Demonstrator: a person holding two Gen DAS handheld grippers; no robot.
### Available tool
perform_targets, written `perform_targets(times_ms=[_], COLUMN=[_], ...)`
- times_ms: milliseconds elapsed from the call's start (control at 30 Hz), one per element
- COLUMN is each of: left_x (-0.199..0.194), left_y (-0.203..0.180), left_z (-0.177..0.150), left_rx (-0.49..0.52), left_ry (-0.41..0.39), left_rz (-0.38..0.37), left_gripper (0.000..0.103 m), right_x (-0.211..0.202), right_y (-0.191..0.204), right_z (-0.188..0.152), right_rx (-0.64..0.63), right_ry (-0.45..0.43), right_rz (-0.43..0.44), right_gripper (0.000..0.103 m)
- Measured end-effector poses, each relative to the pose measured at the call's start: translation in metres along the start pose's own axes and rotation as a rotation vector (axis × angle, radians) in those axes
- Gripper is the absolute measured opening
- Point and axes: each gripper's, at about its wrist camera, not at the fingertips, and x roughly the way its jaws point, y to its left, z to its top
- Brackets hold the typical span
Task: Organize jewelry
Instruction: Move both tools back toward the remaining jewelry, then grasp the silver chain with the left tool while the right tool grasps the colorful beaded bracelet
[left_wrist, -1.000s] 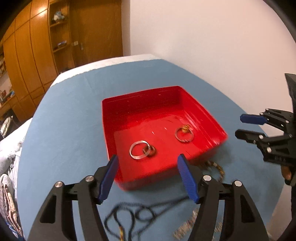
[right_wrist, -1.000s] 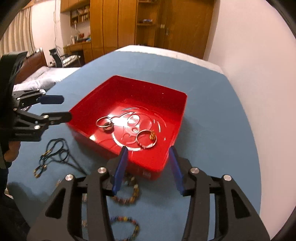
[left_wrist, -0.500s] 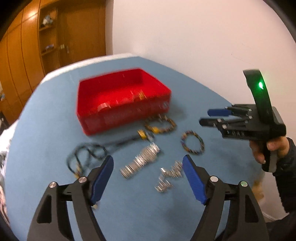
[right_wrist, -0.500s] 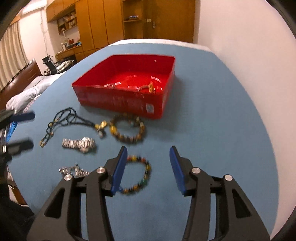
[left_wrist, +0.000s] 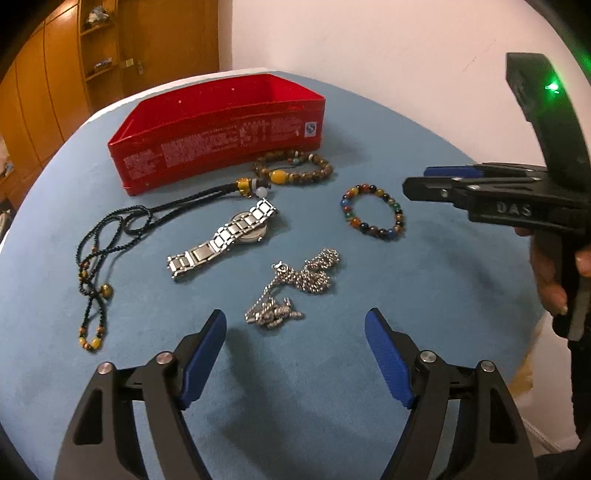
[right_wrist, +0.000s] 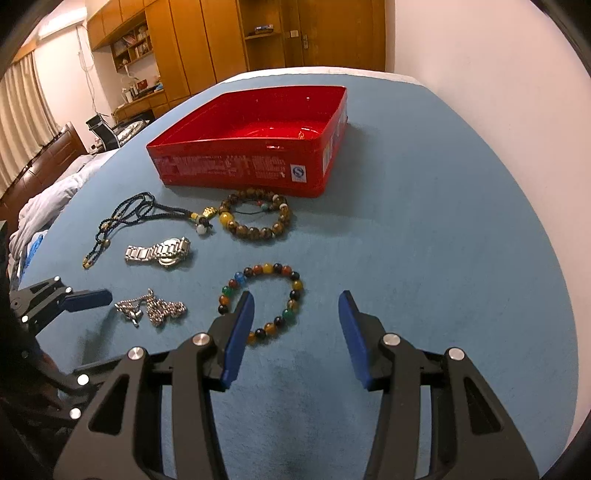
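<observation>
A red box (left_wrist: 221, 136) (right_wrist: 251, 147) stands at the far side of a blue cloth. In front of it lie a brown bead bracelet (left_wrist: 293, 170) (right_wrist: 255, 218), a multicoloured bead bracelet (left_wrist: 373, 212) (right_wrist: 264, 302), a silver watch (left_wrist: 225, 236) (right_wrist: 159, 251), a silver chain (left_wrist: 295, 286) (right_wrist: 151, 308) and a black cord necklace (left_wrist: 110, 236) (right_wrist: 133, 214). My left gripper (left_wrist: 295, 350) is open and empty, just short of the silver chain. My right gripper (right_wrist: 295, 328) is open and empty, its left finger beside the multicoloured bracelet.
The blue cloth (right_wrist: 424, 240) covers a table beside a white wall (right_wrist: 480, 74). Wooden cupboards (right_wrist: 221, 40) and a bed (right_wrist: 48, 195) lie beyond. The right gripper shows in the left wrist view (left_wrist: 436, 184); the left gripper's finger (right_wrist: 86, 298) shows in the right wrist view.
Both grippers have pulled back from above the red box and come down low over the cloth. The loose jewelry in front of the box is now in view.
</observation>
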Motion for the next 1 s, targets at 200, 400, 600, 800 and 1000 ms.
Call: perform_targets(times_ms=[200,400,600,800,1000], left_x=[0.011,0.016,0.019,0.017,0.017], left_y=[-0.001,-0.005,-0.006,-0.007,-0.005], left_z=[0.004,0.009,0.012,0.012,0.012], left_rx=[-0.005,0.004,0.012,0.023,0.023], left_ry=[-0.006,-0.012,-0.016,-0.022,-0.023], left_rz=[0.032,0.061,0.060,0.043,0.041], left_gripper=[0.078,0.078,0.071,0.041,0.020], right_x=[0.009,0.016,0.020,0.024,0.031], right_y=[-0.001,0.000,0.001,0.001,0.003], right_z=[-0.003,-0.001,0.002,0.003,0.003], right_rx=[0.010,0.003,-0.002,-0.006,-0.019], right_ry=[0.011,0.014,0.020,0.030,0.045], right_rz=[0.009,0.010,0.014,0.010,0.001], right_gripper=[0.047,0.047,0.047,0.047,0.043])
